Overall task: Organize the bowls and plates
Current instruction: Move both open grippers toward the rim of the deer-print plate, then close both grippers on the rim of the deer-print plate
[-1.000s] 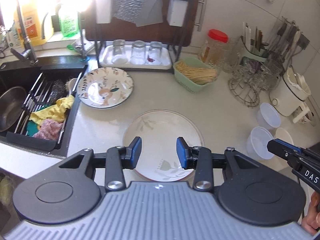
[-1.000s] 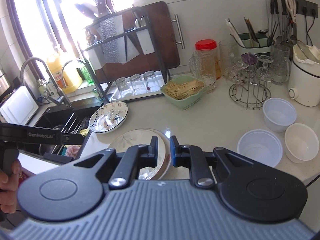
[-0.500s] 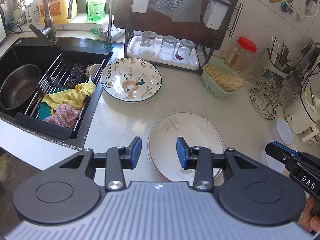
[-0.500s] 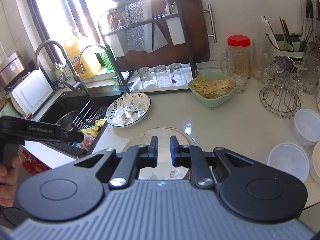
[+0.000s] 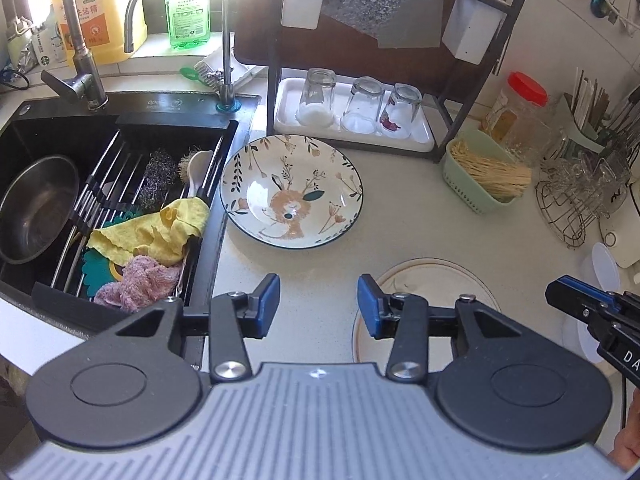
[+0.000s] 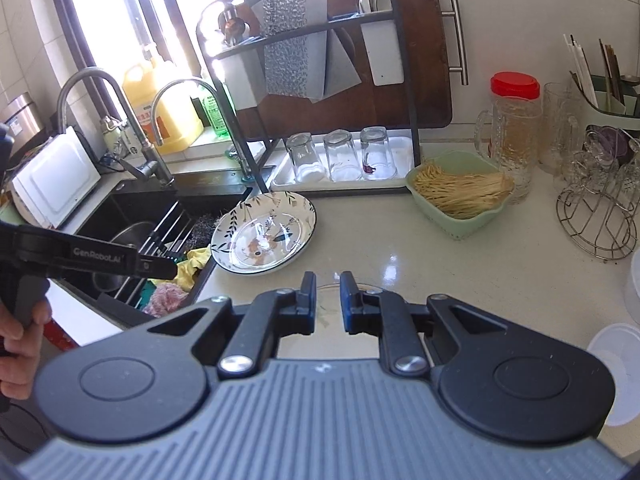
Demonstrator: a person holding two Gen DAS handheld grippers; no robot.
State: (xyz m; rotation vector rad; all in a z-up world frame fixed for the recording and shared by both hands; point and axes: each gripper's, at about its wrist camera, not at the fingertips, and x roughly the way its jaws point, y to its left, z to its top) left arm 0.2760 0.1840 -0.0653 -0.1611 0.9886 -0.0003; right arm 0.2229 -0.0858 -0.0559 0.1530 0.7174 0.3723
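A floral plate with a dark rim (image 5: 291, 192) lies on the pale counter beside the sink, straight ahead of my left gripper (image 5: 318, 304). That gripper's jaws are opening, with only bare counter between them. A plain cream plate (image 5: 432, 280) lies to its right, partly hidden behind the right finger. My right gripper (image 6: 327, 292) hovers over that cream plate (image 6: 325, 314), its pads nearly together and gripping nothing. In the right wrist view the floral plate (image 6: 264, 240) sits ahead to the left, with the left gripper (image 6: 168, 270) at the left edge in a hand.
A black sink (image 5: 52, 128) on the left holds a steel bowl, a wire rack and cloths (image 5: 160, 224). Behind the floral plate stands a dish rack with upturned glasses (image 5: 360, 104). A green basket of sticks (image 5: 484, 176), wire glass stands and plastic bowls (image 6: 616, 356) fill the right.
Both views have swung left toward the sink. The floral plate now sits closer and nearer centre, the cream plate has slid to the lower right, and the left jaws have spread wider.
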